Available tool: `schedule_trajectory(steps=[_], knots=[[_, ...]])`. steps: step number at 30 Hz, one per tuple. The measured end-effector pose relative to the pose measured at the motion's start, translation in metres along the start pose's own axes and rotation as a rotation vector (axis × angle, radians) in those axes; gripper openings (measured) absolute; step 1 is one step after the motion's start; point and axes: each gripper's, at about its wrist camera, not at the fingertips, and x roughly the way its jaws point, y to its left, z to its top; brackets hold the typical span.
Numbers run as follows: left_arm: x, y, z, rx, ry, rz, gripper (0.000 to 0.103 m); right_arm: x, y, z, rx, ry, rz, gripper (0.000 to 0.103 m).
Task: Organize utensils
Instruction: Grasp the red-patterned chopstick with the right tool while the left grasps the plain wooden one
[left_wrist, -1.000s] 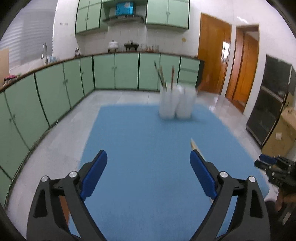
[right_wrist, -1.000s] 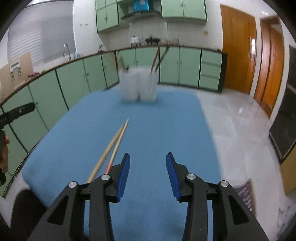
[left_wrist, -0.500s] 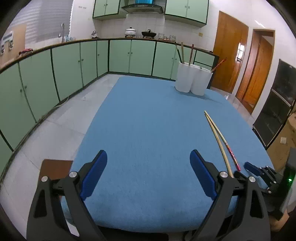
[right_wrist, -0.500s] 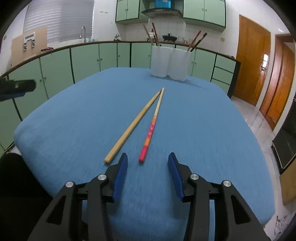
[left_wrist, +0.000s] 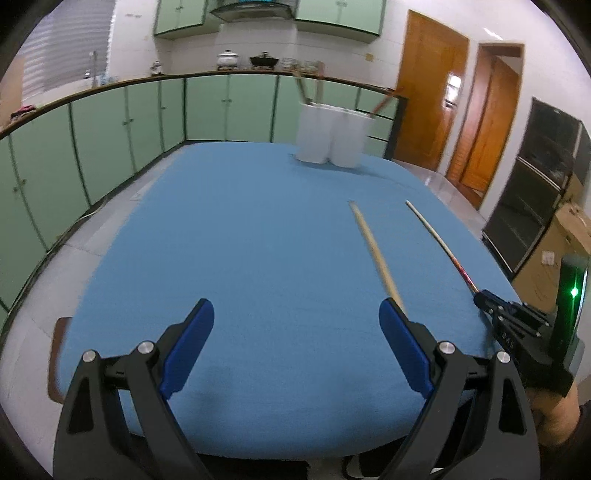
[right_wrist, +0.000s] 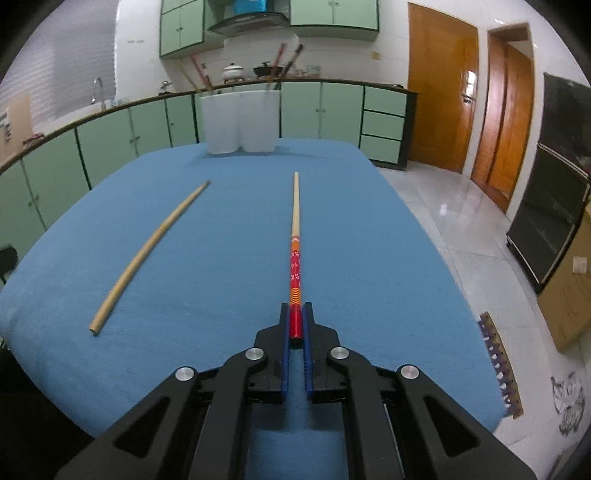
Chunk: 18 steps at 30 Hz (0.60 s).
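Observation:
My right gripper (right_wrist: 295, 325) is shut on the red end of a red-and-tan chopstick (right_wrist: 295, 236), which points straight ahead over the blue table (right_wrist: 229, 269). A plain wooden chopstick (right_wrist: 147, 245) lies to its left. Two white holders (right_wrist: 240, 122) with several chopsticks stand at the table's far edge. My left gripper (left_wrist: 295, 325) is open and empty above the table's near part; the plain chopstick (left_wrist: 373, 251) lies by its right finger. In the left wrist view the right gripper (left_wrist: 484, 299) holds the red chopstick (left_wrist: 439, 243) at the right.
Green kitchen cabinets (right_wrist: 110, 136) run along the left and back. Wooden doors (right_wrist: 439, 96) and a dark cabinet (right_wrist: 554, 199) stand at the right. A cardboard box (left_wrist: 554, 254) sits by the table's right side.
My right gripper has closed on the red chopstick, and the two chopsticks now lie apart. My left gripper has shifted, staying open.

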Motion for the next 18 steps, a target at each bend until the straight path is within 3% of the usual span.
schedule_trajectory(steps=[7, 12, 14, 16, 17, 18], knots=[[0.038, -0.053, -0.023, 0.058, 0.052, -0.028, 0.088, -0.002, -0.010, -0.005, -0.008, -0.024, -0.001, 0.006], [0.061, -0.067, -0.027, 0.089, 0.073, 0.036, 0.083, -0.003, -0.011, -0.007, 0.006, -0.030, 0.008, 0.006], [0.062, -0.066, -0.026, 0.087, 0.056, 0.051, 0.070, -0.003, -0.012, -0.006, 0.014, -0.030, 0.010, 0.006], [0.060, -0.064, -0.025, 0.080, 0.041, 0.052, 0.036, -0.002, -0.011, -0.005, 0.021, -0.028, 0.012, 0.006], [0.060, -0.060, -0.025, 0.066, 0.033, 0.050, 0.028, -0.002, -0.011, -0.005, 0.024, -0.028, 0.013, 0.006], [0.059, -0.054, -0.024, 0.046, 0.029, 0.051, 0.010, -0.002, -0.011, -0.005, 0.025, -0.028, 0.014, 0.006]])
